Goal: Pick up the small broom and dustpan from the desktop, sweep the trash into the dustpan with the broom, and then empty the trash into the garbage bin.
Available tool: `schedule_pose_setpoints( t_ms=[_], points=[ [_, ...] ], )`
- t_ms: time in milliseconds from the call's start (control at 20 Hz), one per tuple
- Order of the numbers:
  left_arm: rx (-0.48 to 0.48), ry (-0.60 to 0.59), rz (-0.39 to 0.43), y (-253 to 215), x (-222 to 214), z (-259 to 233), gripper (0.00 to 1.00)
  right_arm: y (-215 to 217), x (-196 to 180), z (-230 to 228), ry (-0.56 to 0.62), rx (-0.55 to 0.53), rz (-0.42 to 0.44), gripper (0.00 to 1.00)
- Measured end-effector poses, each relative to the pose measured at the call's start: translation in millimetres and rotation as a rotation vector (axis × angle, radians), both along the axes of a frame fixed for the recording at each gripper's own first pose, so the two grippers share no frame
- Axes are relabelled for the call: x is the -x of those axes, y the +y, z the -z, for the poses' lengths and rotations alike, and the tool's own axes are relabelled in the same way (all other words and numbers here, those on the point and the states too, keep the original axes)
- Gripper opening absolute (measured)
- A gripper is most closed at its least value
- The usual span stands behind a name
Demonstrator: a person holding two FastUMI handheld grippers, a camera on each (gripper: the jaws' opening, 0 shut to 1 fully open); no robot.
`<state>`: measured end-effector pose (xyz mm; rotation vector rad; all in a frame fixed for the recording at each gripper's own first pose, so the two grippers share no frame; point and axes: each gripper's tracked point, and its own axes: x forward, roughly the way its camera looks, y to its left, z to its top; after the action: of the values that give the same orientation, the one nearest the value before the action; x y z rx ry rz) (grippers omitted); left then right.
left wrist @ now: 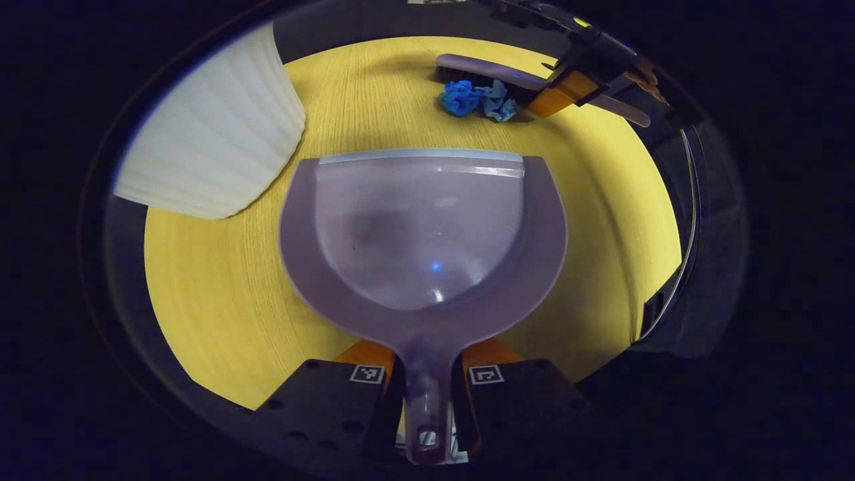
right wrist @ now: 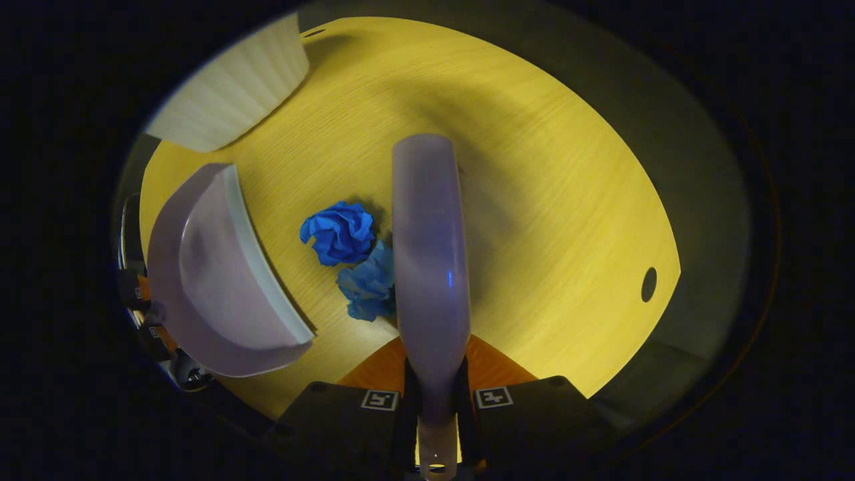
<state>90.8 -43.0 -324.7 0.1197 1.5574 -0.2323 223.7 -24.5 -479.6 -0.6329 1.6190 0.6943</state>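
Dim overall, yellow cast on tabletop [left wrist: 220,294]. Glare spots on dustpan [left wrist: 427,227]. Soft shadows beside broom [right wrist: 429,260]. Heavy fisheye warp, edges blurred w/ dark falloff.

— I see a pale lilac dustpan [left wrist: 427,227] on the yellow wood-grain desktop [left wrist: 220,280]

— Beyond it I've got crumpled blue trash [left wrist: 477,99], a lilac broom [right wrist: 427,254]; beside it, a ribbed white bin [left wrist: 214,133]

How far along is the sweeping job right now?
Pickup looks done: the left gripper is shut on the dustpan handle, the right gripper on the broom. In hand: the broom sits beside the blue paper scraps. Left: the scraps lie outside the dustpan, and the white bin awaits emptying.
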Motion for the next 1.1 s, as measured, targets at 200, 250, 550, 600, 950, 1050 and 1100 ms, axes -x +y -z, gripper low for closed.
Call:
schedule_pose_setpoints(
  t_ms=[200,250,550,600,950,1050,1100],
  points=[
    [-0.023,-0.008,0.065,1.6,-5.9,-6.1,0.29,-6.0,5.7,-3.9,0.065,-0.045,-0.139,0.27],
    [-0.021,-0.014,0.086,3.1,-3.3,-4.3,0.28,-7.8,7.9,-4.6,0.087,-0.064,-0.178,0.27],
    [-0.019,-0.016,0.142,9.7,8.4,6.5,0.29,-18.2,14.9,-9.5,0.186,-0.148,-0.346,0.28],
    [-0.015,-0.033,0.144,8.8,3.8,10.7,0.29,-21.5,12.0,-9.5,0.194,-0.148,-0.346,0.28],
    [0.106,-0.111,0.104,2.8,8.0,8.3,0.29,-91.3,-26.7,3.5,0.114,-0.093,-0.040,0.28],
    [0.115,-0.154,0.117,6.8,7.9,11.4,0.29,-102.6,-24.0,6.2,0.099,-0.086,0.015,0.28],
    [0.125,-0.174,0.117,7.0,6.8,11.4,0.29,-109.5,-19.3,10.6,0.102,-0.088,0.047,0.28]
  ],
)
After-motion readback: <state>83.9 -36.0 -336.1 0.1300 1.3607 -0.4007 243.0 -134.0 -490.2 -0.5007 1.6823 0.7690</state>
